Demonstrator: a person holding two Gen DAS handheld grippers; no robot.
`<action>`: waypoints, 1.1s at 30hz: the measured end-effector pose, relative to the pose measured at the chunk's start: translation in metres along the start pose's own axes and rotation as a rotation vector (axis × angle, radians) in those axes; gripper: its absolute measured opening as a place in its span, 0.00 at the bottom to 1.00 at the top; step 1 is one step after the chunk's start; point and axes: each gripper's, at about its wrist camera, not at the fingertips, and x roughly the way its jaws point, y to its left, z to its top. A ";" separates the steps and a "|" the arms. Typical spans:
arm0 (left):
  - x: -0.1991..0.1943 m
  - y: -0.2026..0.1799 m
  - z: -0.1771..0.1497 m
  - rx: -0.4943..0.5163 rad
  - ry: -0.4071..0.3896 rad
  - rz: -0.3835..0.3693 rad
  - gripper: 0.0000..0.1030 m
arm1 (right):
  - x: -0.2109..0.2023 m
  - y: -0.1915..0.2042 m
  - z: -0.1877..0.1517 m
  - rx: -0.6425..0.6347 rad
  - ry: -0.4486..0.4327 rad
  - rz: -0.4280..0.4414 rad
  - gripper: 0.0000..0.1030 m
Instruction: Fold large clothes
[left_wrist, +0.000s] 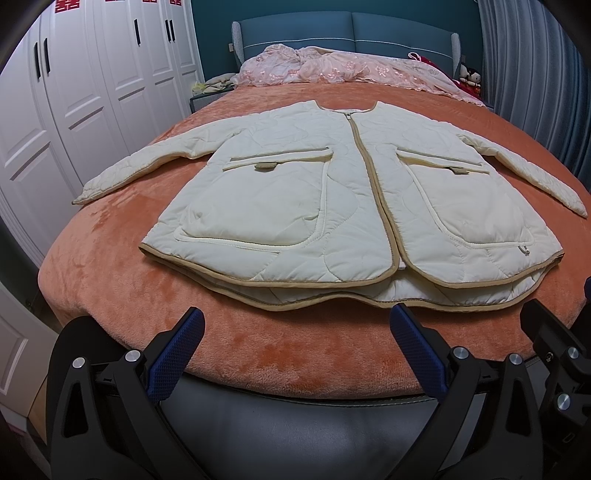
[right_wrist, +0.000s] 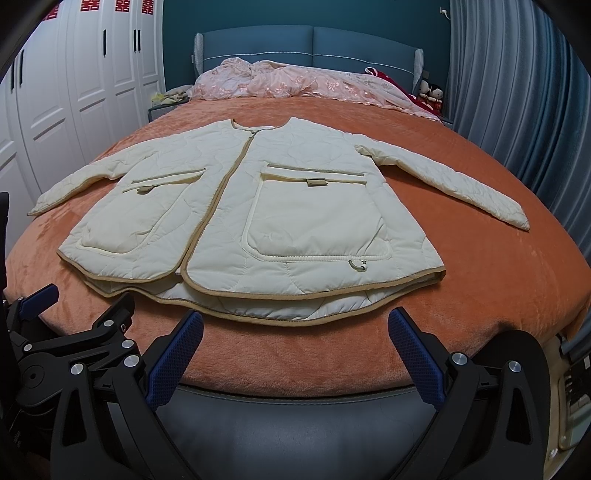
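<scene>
Hovering level before jacket (left_wrist: 332, 206) hem; left gripper (left_wrist: 295, 328), right gripper (right_wrist: 295, 328) fingers spread.

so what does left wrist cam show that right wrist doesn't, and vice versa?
Only the left wrist view: the right gripper at its right edge, seen only in part, so I cannot tell how its jaws stand.

Only the right wrist view: the left gripper at its left edge, jaws apart, and a white wall socket at top right.

Both: the cream quilted jacket with tan trim flat on the orange plush bedspread, sleeves spread, zipped, untouched; each camera's own jaws open and empty; the white wardrobe doors.
</scene>
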 end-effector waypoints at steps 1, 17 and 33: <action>0.000 0.000 0.000 0.000 0.000 0.000 0.95 | 0.000 0.000 0.000 0.000 0.000 0.000 0.95; 0.000 0.000 0.000 -0.002 0.003 -0.001 0.95 | 0.001 -0.001 0.000 0.002 0.007 0.014 0.95; 0.045 0.033 0.085 -0.123 0.031 0.035 0.95 | 0.076 -0.213 0.093 0.406 0.001 -0.078 0.95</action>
